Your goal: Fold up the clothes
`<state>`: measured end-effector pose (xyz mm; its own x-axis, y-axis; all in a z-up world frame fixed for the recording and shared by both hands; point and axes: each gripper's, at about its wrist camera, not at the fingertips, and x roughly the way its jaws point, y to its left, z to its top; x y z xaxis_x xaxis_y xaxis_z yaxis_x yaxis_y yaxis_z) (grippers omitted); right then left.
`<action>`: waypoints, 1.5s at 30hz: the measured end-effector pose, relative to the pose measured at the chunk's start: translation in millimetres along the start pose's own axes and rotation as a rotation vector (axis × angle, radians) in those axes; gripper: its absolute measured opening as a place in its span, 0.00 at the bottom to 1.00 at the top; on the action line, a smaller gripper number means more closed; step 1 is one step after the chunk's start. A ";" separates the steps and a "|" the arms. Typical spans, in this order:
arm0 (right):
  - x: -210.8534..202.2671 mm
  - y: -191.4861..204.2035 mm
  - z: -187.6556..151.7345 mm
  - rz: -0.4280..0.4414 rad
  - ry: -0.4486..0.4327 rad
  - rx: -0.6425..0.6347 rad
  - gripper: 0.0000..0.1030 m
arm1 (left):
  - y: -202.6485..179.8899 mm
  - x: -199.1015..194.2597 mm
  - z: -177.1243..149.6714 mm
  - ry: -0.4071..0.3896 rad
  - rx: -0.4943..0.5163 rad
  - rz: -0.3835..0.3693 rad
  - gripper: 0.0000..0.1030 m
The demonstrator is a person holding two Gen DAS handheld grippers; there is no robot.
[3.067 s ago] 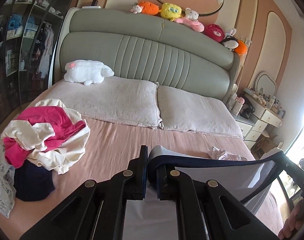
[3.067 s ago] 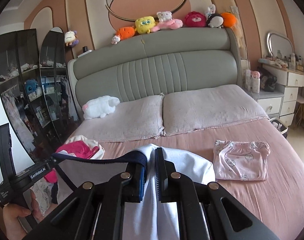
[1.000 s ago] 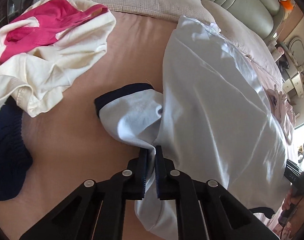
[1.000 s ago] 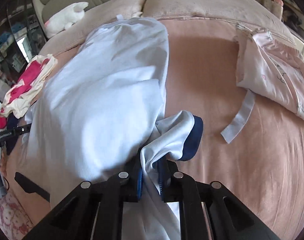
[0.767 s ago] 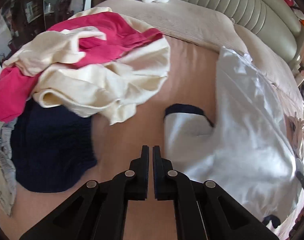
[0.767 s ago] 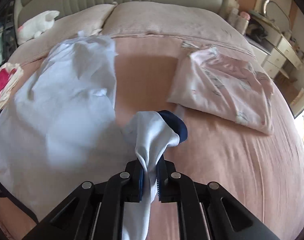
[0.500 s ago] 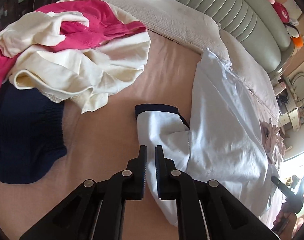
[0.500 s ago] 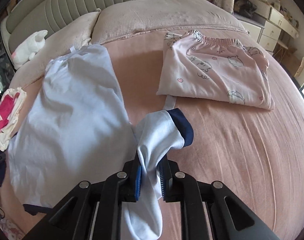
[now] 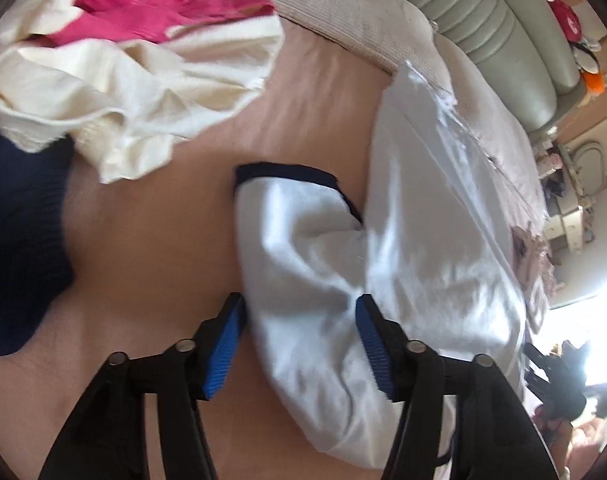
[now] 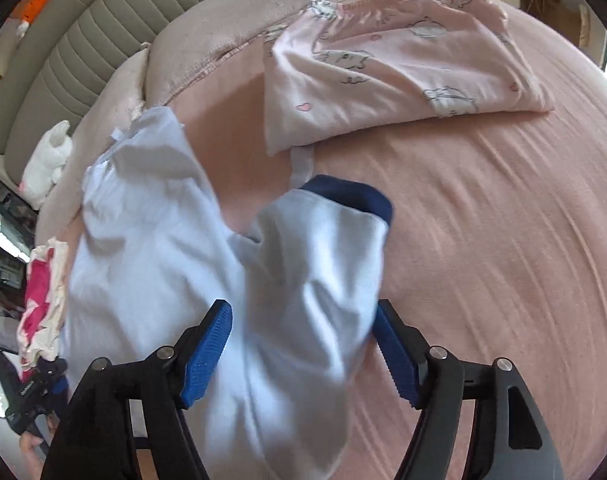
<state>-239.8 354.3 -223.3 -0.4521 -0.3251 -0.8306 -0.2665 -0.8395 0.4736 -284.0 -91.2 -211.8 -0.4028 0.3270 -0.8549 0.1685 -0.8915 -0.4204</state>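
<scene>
Both tongs spread wide over the white T-shirt's sleeves.
The left gripper (image 9: 301, 344) and right gripper (image 10: 303, 354) straddle navy-cuffed sleeves of the white T-shirt (image 10: 151, 216), flat on the pink bed sheet (image 10: 483, 240), between the folded pink pyjamas (image 10: 387, 76) and the unfolded clothes pile (image 9: 123, 52).

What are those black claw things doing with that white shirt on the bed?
A person is folding a white shirt on the bed with two grippers. Both are open: the left gripper straddles one navy-cuffed sleeve, the right gripper the other sleeve. A folded pink garment lies beside it, and a clothes pile waits.
</scene>
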 end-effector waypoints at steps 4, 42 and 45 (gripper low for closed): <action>13.4 17.4 -11.1 0.006 0.040 -0.067 0.19 | -15.0 8.1 -1.5 0.001 0.059 0.034 0.03; 15.8 114.7 -136.3 -0.229 0.233 -0.850 0.73 | -99.0 -29.7 -98.8 0.316 0.525 -0.086 0.09; 13.2 128.3 -149.4 -0.223 0.197 -0.911 0.73 | -115.4 -37.4 -105.7 0.289 0.597 -0.095 0.53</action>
<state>-152.8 177.3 -217.3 -0.2976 -0.1141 -0.9478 0.4729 -0.8801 -0.0426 -193.3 32.7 -163.4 -0.1198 0.4095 -0.9044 -0.4162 -0.8478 -0.3287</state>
